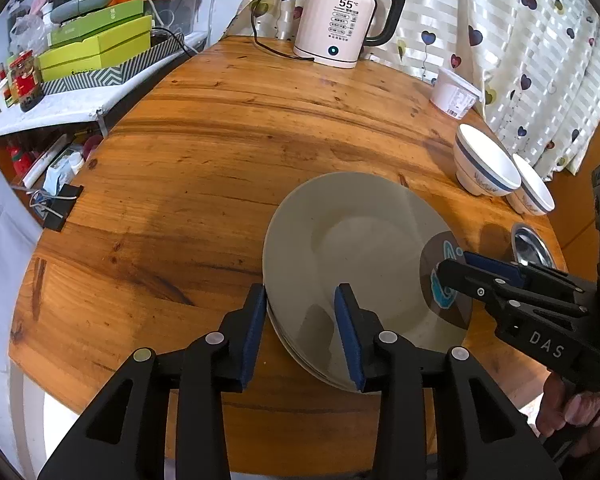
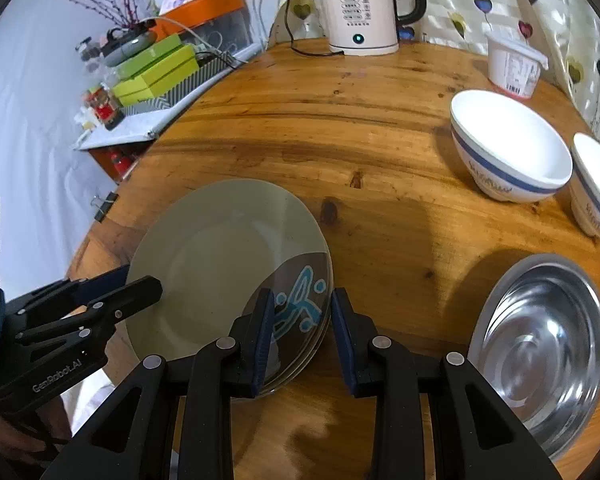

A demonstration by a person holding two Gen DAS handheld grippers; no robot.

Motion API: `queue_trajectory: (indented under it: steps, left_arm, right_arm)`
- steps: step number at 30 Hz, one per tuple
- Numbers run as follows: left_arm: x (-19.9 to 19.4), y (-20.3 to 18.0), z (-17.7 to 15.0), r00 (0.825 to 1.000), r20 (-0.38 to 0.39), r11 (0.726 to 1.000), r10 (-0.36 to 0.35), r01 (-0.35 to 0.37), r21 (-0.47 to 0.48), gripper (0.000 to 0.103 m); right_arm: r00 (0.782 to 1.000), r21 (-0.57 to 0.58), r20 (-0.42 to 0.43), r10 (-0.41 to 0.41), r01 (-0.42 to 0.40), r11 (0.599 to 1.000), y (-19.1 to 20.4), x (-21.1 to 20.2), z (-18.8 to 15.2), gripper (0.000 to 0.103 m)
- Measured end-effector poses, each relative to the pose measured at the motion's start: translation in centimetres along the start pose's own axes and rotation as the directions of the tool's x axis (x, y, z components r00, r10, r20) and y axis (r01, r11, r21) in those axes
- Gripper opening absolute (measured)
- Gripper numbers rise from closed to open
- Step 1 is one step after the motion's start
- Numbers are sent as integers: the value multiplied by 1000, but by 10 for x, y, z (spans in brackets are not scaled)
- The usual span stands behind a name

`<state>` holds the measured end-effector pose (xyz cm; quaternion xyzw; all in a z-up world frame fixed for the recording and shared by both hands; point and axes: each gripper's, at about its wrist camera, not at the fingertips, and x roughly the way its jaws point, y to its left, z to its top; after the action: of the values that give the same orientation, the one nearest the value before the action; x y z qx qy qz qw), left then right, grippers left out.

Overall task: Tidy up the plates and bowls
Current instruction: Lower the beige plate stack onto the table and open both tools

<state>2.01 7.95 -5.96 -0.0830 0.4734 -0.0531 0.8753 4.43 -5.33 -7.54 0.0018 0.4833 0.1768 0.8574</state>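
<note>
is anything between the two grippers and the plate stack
Nothing visible does. The left gripper straddles the near rim of the plate stack, and the right gripper straddles its opposite rim; both are open.

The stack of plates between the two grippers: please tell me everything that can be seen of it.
The stack of plates lies flat on the wooden table, near its front edge. The top plate is round, pale grey-green and glossy, like glazed ceramic, with a brown patch bearing a blue drawing on one side. Several rims show beneath it, roughly aligned. The left gripper straddles the rim on one side; the right gripper straddles the patterned side. Both are open. Nothing lies on the top plate.
</note>
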Motion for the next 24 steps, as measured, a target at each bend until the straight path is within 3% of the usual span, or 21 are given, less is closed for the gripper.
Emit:
queue_trajectory:
  steps: [8,24]
  left_arm:
    - [-1,-4,-2,1000,-2,1000,2,-2,9,42]
    - [-18,-2,2,999,45,1000,16,-16,1,42]
  right_arm:
    - [1000,-22,0,-12,12,1000,3,0,-2,31]
    - [997,-32,72,30,-28,999,-5,-31,-10,34]
